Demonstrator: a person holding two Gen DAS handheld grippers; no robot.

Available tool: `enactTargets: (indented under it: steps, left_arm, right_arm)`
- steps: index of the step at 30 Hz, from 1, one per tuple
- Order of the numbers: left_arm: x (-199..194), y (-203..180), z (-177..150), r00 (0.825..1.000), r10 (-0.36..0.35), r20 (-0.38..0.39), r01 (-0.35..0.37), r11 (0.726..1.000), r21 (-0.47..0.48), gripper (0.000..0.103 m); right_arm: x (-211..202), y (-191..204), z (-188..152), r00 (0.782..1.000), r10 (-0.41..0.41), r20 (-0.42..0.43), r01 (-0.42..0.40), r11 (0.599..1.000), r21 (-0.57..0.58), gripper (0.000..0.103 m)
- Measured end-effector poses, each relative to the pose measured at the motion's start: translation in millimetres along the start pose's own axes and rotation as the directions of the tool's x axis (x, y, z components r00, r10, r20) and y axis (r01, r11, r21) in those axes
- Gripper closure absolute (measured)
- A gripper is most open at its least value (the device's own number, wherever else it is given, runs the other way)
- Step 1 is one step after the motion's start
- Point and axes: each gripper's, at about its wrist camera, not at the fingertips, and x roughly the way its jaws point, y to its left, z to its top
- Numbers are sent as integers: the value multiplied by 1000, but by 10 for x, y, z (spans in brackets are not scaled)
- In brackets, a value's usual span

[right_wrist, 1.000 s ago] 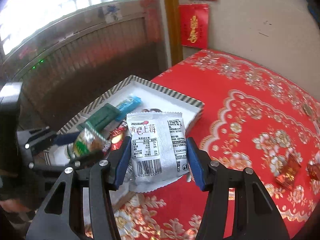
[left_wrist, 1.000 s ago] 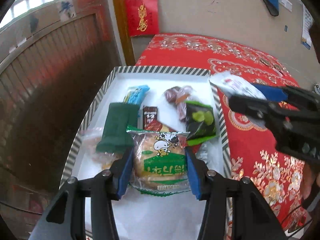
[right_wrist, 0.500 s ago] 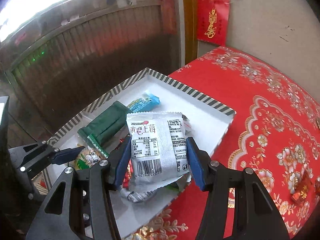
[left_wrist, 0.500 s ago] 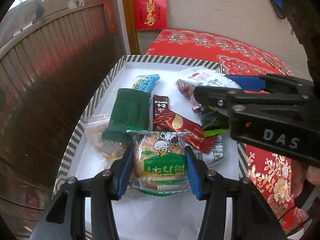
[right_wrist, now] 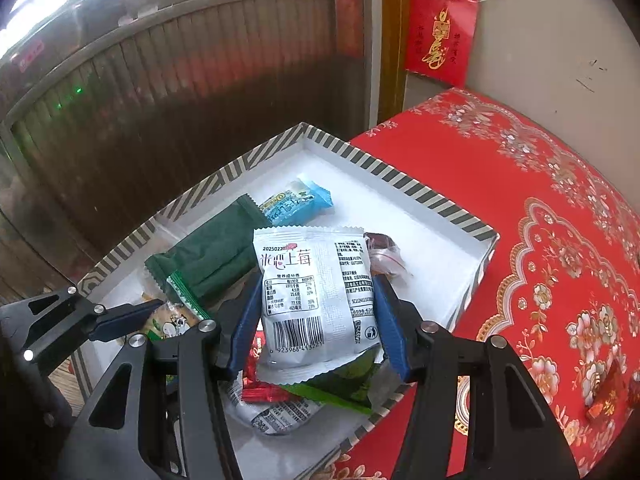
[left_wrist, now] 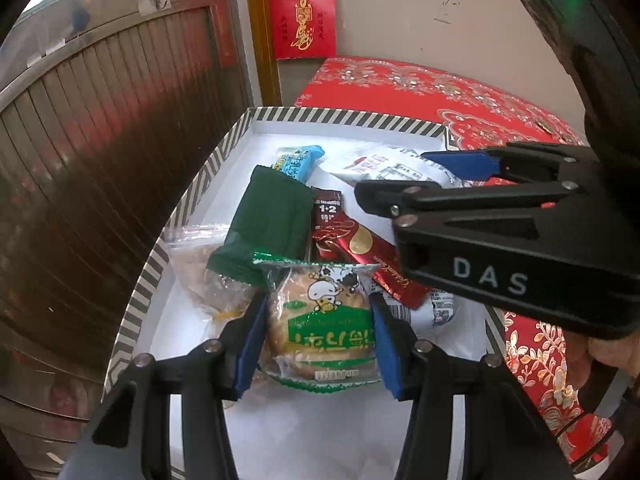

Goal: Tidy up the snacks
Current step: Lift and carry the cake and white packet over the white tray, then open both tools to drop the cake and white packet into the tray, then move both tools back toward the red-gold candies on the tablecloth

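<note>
Currently both hand-held grippers are hovering over the striped-rim white box (right_wrist: pixel 404 182), which is sitting at the left edge of the desk with the red floral cloth (right_wrist: pixel 560 240). The left hand-held gripper (left_wrist: pixel 318 332) is pinching a clear cow-print bun pack (left_wrist: pixel 322 320) by its two side edges, low over the near end of the box. The right hand-held gripper (right_wrist: pixel 316 316) is pinching a white strawberry snack pouch (right_wrist: pixel 316 296) the same way, above the box's right half. Already lying in the box: a dark green pack (left_wrist: pixel 266 226), a blue bar (left_wrist: pixel 298 162), a red stick sachet (left_wrist: pixel 368 256), a clear zip bag (left_wrist: pixel 200 264), more underneath. Handling call: both held packs look light and air-puffed, with slick, crinkly film; the bun looks soft and crushable, so a grip across the sealed side edges looks safer than across the middle. Pouches are likely sliding if squeezed loosely. The pile below is uneven, so released packs may be tipping rather than lying flat.
</note>
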Motion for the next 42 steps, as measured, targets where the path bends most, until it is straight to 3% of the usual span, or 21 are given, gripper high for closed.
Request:
enactTargets:
  steps: [6,8,12,17,31,33,35,36,42]
  left_arm:
    - [8,-25,-7,1000,8,1,-8,1000,-1,48]
    - [7,-31,-9,1000,8,-2,-8,1000,-5,44]
    - [-17,-31,-13,1000,-3,-2,3,1000,-13,25]
    - [-64,-53,-5,999,30,17,-30,999,-10,16]
    - [-107,-11,-25,998,56,8,-56,998,-26,15]
    - [-103,-10,-19,998,59,5,-59,998,-28,14]
    - [-109,-4,-14,998,59,3,-59,998,-31,14]
    - [-111,-5,-11,998,63,3,-63,997,-32,14]
    - [-157,-58,29,999,48,6,-48,998,-37,14]
  right_arm:
    - [-12,8,7,1000,12,-1,-12,1000,6,49]
    - [-25,-15,4,1000,24,-10,-24,999,27,48]
    - [-84,-21,-5,999,53,-2,-53,998,38,48]
    - [-204,-50,-5,996,89,31,-91,994,67,48]
    - [-146,20,-67,994,111,-14,-111,993,38,47]
    - [-149,8,-76,992,124,-14,-123,991,44,43]
    - [-153,-7,-80,986,165,-14,-164,985,55,26]
    - [-154,-12,-81,983,184,-14,-183,981,64,23]
    - [-322,-77,-140,987,157,21,-158,985,64,23]
